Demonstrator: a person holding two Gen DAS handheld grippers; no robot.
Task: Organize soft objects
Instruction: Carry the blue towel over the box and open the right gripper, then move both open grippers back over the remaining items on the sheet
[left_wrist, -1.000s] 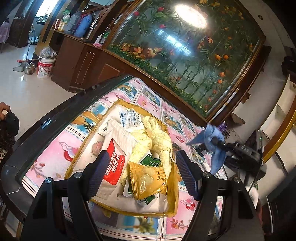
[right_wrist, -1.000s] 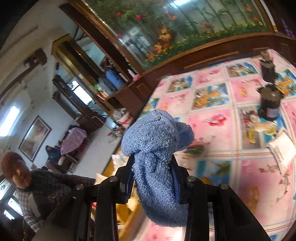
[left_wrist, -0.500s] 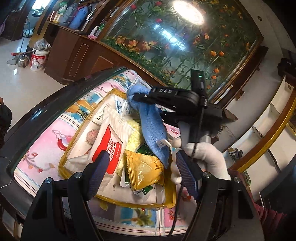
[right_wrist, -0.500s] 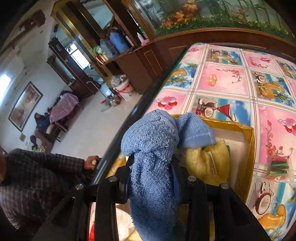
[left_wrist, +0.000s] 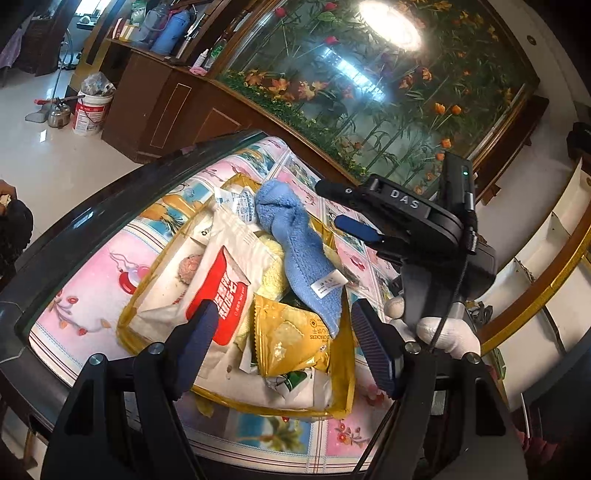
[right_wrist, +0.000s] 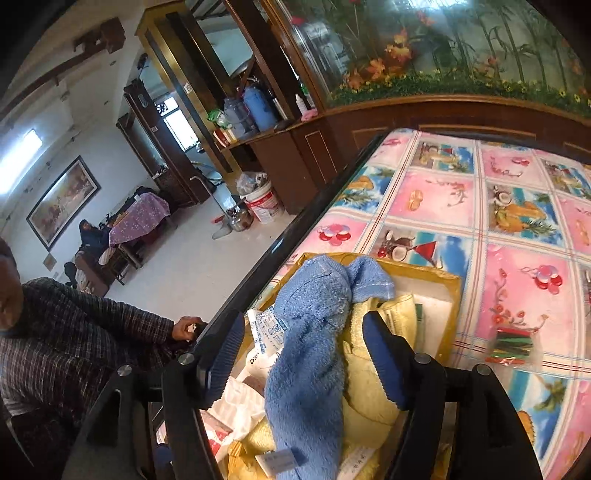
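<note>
Left wrist view: the left tongs (left_wrist: 280, 339) hang spread and empty over the near end of the tray (left_wrist: 347, 376), probably kept clear while the other hand works.
Right tongs: the right tongs (right_wrist: 303, 354) are spread wide with the towel (right_wrist: 306, 354) lying between the jaws, not pinched. In the left wrist view the right tongs (left_wrist: 345, 208) hover just beside the tray's far side, held by a gloved hand (left_wrist: 439, 332).
Towel place: the blue towel (left_wrist: 299, 247) lies in the gold tray on top of a yellow cloth (left_wrist: 273, 269) and snack packets (left_wrist: 218, 280), so the soft things end up gathered in one tray.
Towel look: blue terry, limp, bunched at the far end and trailing toward the near end, where its white label (left_wrist: 328, 284) faces up. It drapes over the pile, taking its shape.
Tray place: it sits on the patterned counter (right_wrist: 480, 206), near the edge.
Step, as I judge it: the towel looks released; a small packet (right_wrist: 511, 345) is left on the counter, well apart from the tray.
</note>
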